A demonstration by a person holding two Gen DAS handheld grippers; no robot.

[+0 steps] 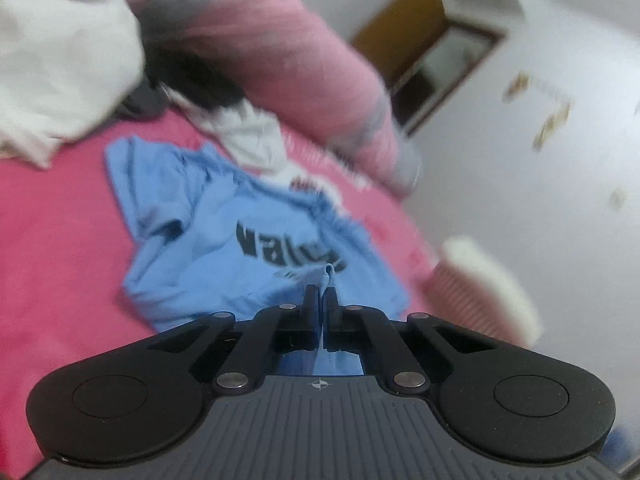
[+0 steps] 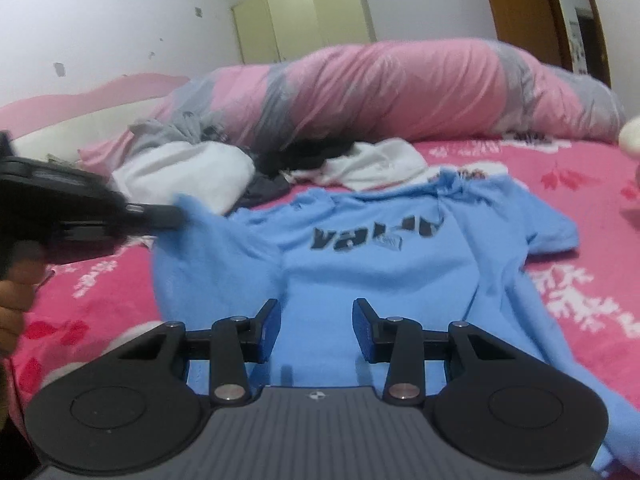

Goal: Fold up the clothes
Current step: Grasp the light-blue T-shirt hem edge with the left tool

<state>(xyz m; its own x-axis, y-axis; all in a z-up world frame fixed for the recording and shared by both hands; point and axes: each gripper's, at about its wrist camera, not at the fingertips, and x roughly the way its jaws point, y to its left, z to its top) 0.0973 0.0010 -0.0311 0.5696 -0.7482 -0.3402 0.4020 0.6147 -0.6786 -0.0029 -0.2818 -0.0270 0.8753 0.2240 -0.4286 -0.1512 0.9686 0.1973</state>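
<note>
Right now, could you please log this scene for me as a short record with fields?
surface: pink floral bedsheet
garment in work: light blue cotton T-shirt with dark lettering, spread unfolded, print facing up
left hand-held gripper: shut on a pinch of the T-shirt's fabric
right hand-held gripper: open, over the T-shirt's lower part, gripping nothing
behind the T-shirt: white crumpled garments, dark clothes, rolled pink and grey quilt
</note>
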